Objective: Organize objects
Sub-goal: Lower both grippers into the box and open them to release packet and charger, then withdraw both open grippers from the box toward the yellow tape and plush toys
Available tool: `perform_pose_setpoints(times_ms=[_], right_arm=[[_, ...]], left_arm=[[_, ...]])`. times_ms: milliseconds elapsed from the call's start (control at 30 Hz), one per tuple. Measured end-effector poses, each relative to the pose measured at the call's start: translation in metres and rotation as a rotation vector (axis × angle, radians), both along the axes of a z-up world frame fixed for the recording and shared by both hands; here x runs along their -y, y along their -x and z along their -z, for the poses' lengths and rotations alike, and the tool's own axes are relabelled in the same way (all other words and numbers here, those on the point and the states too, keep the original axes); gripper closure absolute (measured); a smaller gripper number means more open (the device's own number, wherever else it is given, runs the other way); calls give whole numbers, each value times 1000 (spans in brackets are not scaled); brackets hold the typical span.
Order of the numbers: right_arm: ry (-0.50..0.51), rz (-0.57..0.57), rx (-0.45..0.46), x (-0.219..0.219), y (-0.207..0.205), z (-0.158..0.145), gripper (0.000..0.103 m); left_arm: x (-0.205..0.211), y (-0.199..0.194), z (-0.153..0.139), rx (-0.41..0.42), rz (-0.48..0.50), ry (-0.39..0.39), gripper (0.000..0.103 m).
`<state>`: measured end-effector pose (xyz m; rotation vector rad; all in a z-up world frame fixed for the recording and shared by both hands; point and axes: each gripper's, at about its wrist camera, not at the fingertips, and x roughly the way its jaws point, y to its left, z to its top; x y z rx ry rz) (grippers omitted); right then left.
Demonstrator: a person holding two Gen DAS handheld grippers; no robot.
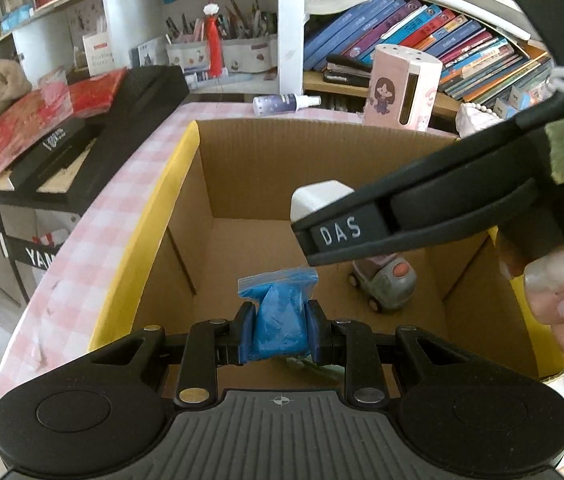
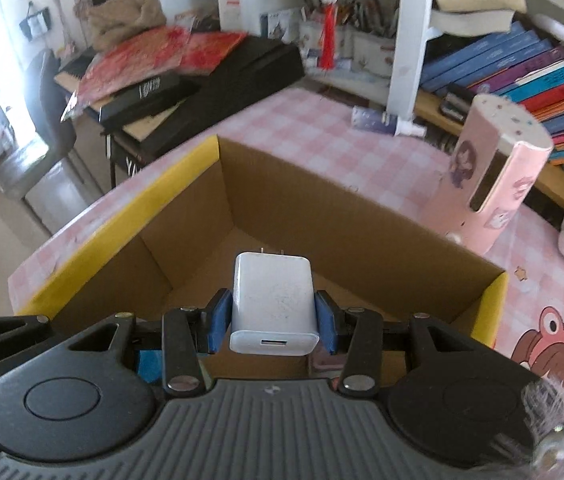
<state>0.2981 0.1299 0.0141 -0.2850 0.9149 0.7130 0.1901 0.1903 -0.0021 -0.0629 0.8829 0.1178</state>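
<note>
Left gripper [image 1: 278, 330] clamped on blue zip bag [image 1: 280, 312], hanging inside open cardboard box [image 1: 250, 168] above its floor. Right gripper [image 2: 274, 322] clamped on white charger [image 2: 272, 304], prongs pointing forward, over same box. Toy car [image 1: 385, 284] on box floor, right of bag, possibly grey with orange knob. Box on pink-checked bench [image 2: 321, 136]; pink holder [image 2: 489, 184] beside it.

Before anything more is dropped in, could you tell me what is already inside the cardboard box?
On the floor of the box stands a small grey toy car. The rest of the visible floor is bare, but the near part is hidden behind the blue bag and the left gripper.
</note>
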Motion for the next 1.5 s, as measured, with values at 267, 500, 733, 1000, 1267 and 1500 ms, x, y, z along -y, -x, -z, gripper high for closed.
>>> perform_pose_setpoints(times_ms=[267, 500, 733, 1000, 1267, 1500], right_arm=[[83, 10, -67, -4, -2, 24, 60], [115, 5, -80, -7, -1, 34, 60], [102, 24, -91, -6, -2, 35, 60], [40, 76, 23, 2, 12, 1, 60], [-83, 239, 213, 41, 55, -46, 53], [-143, 413, 332, 72, 98, -65, 45]], left_arm=[[-4, -1, 8, -29, 6, 43, 78], [-3, -2, 10, -31, 16, 33, 77], [-1, 2, 8, -14, 35, 10, 76], [-1, 13, -8, 73, 51, 3, 50], [-2, 39, -35, 188, 81, 0, 29], [-6, 69, -53, 259, 88, -14, 26]])
